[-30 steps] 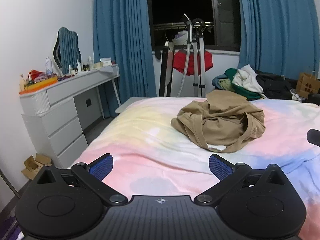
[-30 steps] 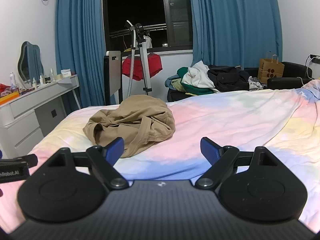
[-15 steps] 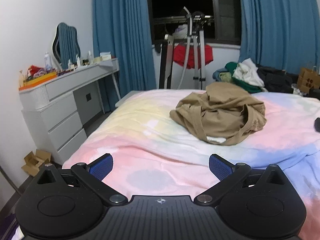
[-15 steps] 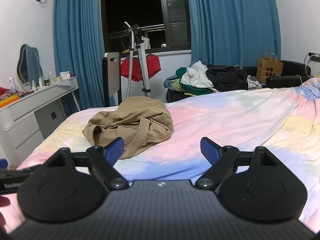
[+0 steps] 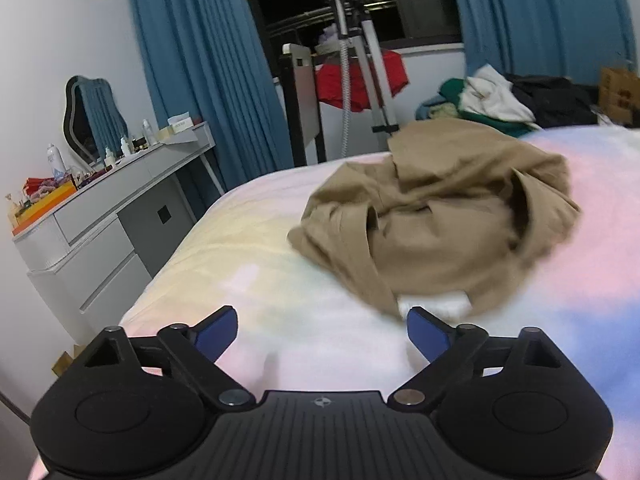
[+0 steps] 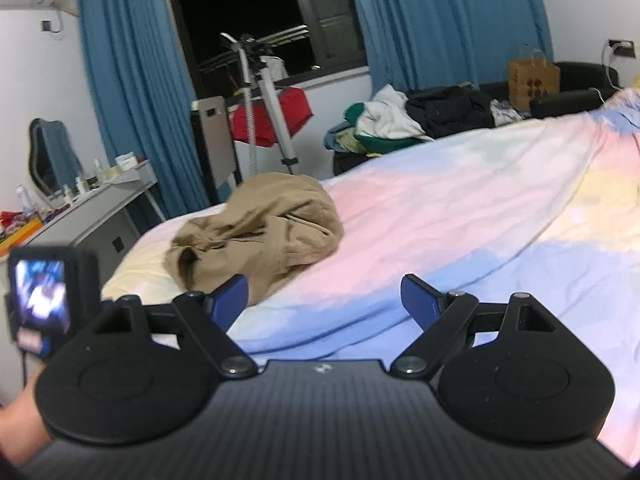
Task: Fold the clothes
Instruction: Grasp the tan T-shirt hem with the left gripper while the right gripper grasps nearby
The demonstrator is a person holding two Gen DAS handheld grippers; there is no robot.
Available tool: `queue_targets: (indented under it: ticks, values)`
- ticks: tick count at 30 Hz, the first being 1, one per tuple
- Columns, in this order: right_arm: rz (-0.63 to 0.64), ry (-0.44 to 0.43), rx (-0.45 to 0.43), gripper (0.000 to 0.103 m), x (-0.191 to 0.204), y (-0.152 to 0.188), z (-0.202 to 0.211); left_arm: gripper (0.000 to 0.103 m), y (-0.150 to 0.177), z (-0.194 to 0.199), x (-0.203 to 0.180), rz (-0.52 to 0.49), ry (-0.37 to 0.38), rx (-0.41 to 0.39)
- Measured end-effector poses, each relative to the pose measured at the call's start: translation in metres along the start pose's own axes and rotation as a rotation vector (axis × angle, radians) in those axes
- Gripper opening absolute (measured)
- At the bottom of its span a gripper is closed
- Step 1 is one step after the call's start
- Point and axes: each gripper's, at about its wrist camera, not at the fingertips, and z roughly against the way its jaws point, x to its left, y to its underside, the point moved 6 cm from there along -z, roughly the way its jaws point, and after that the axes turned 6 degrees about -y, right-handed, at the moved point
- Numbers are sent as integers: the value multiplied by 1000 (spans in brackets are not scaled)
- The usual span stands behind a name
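A crumpled tan garment (image 5: 440, 216) lies in a heap on the pastel tie-dye bed cover (image 5: 248, 264); a white label or lining shows at its near edge. My left gripper (image 5: 322, 330) is open and empty, just short of that near edge. In the right wrist view the tan garment (image 6: 260, 232) lies ahead and to the left. My right gripper (image 6: 324, 300) is open and empty above the bed cover (image 6: 460, 220), to the right of the garment. The left gripper's camera body (image 6: 44, 296) shows at the far left.
A white dresser (image 5: 92, 236) with bottles and a mirror stands left of the bed. A garment steamer stand (image 5: 368, 64) and a red cloth stand by the window. A pile of other clothes (image 6: 412, 120) and a paper bag (image 6: 532, 80) lie behind the bed.
Both grippers have moved forward toward the tan garment, which looks much closer now. The left gripper's camera body has come into the right wrist view. Both stay open.
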Motion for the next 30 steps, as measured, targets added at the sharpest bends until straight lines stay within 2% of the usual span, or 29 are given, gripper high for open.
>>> queue_targets:
  ticks: [3, 6, 7, 8, 9, 10, 11, 14, 18, 26, 30]
  values:
    - [-37, 19, 23, 85, -12, 6, -11, 89, -18, -34, -5, 3, -21, -14]
    - [-37, 36, 37, 85, -19, 10, -26, 80, -30, -61, -4, 28, -27, -33]
    - [-33, 40, 38, 85, -20, 10, -32, 67, -32, -70, -5, 20, -26, -27]
    - [-29, 44, 39, 85, -21, 11, -37, 48, -34, -79, -7, 12, -25, -21]
    - [-25, 51, 44, 85, -23, 12, -43, 39, -36, -82, -8, 4, -19, -24]
    - [-21, 57, 49, 85, -24, 13, -48, 23, -37, -80, -5, 13, -11, -38]
    - [-18, 62, 54, 85, -26, 14, -52, 14, -38, -78, -3, 21, -4, -53]
    - [-12, 86, 43, 85, -31, 14, -60, 12, -40, -58, 5, 37, 42, -107]
    - [-4, 78, 9, 85, -28, 9, -56, 10, -39, -10, 17, 6, 120, -170]
    - [52, 27, -51, 85, -9, -1, -22, 9, -29, 93, 51, -28, 269, -165]
    - [65, -1, -13, 85, -3, 2, -10, 10, 1, 126, 73, -56, 304, -89]
